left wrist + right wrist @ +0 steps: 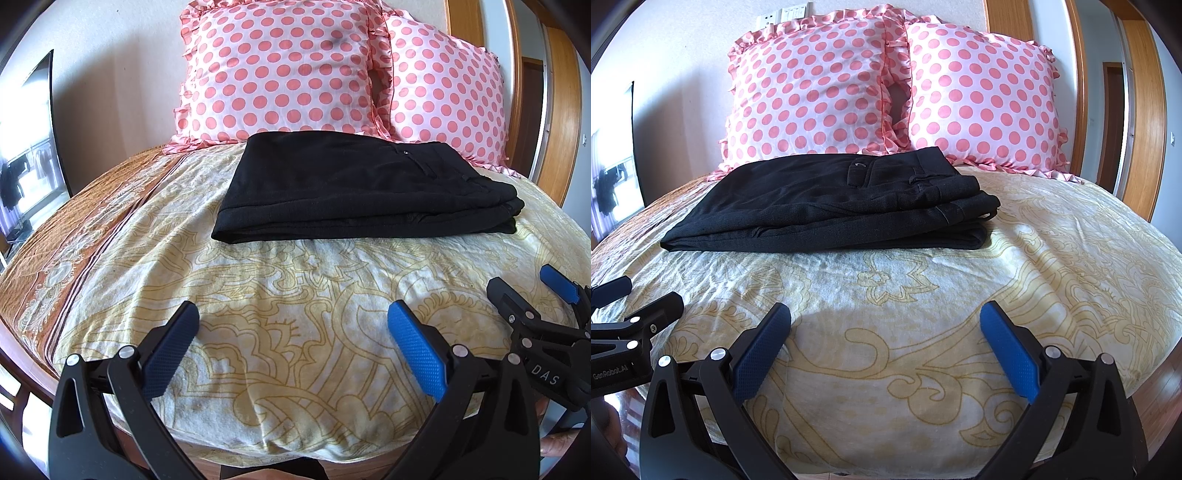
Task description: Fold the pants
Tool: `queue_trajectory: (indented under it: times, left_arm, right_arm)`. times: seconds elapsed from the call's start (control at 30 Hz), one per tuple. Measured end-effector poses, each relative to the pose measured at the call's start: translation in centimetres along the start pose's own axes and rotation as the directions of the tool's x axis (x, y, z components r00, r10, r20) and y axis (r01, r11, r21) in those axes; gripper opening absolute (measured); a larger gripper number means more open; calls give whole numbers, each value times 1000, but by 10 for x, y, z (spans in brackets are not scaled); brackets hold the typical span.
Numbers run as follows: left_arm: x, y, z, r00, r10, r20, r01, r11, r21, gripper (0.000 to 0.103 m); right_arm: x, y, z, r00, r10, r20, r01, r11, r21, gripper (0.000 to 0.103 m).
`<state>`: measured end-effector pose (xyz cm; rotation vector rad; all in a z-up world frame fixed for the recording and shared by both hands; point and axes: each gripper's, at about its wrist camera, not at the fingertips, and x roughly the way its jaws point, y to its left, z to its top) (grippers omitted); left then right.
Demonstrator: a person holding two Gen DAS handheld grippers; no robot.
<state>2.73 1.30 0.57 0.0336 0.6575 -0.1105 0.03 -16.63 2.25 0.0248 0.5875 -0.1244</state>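
Nearest the cameras, the left gripper (293, 314) is being held with its two blue-padded fingers (417, 349) spread wide apart, and nothing is being gripped between them. The right gripper (885, 314) is being held the same way, its fingers (1010, 350) wide apart and empty. Both are being kept above the near edge of the bed, clear of the cloth. In the left wrist view the right gripper (532, 291) is being seen just beyond the right finger; in the right wrist view part of the left gripper (646, 310) is being seen just outside the left finger.

Beneath and between the fingers, a cream bedsheet (295, 288) with a yellow scroll-and-flower pattern is being shown spread over the mattress (923, 295). To the far left of the left gripper's fingers, an orange-brown patterned border (85, 236) is being shown running along the sheet's edge.

Ahead of the fingers, well apart from both grippers, the black pants (354, 188) are being shown lying folded in a flat, layered stack on the sheet. In the right wrist view the pants (831, 206) are lying ahead and slightly left of the fingers, with the waistband and a buttoned pocket flap on the top layer.

Beyond the pants, two pink polka-dot pillows with ruffled edges are being propped upright side by side against the wall: the left pillow (809, 92) and the right pillow (982, 96). The far edge of the pants is lying just before their lower edges. Farthest right, a wooden door frame (1145, 110) is being shown.
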Motion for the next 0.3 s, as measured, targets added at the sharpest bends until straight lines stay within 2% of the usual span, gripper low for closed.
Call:
queue_trajectory:
  times: [0.3]
  left_arm:
    - [0, 1, 0, 1000, -1, 6, 1, 1000, 2, 101]
  right_arm:
    - [0, 1, -1, 1000, -1, 0, 1, 1000, 1, 102]
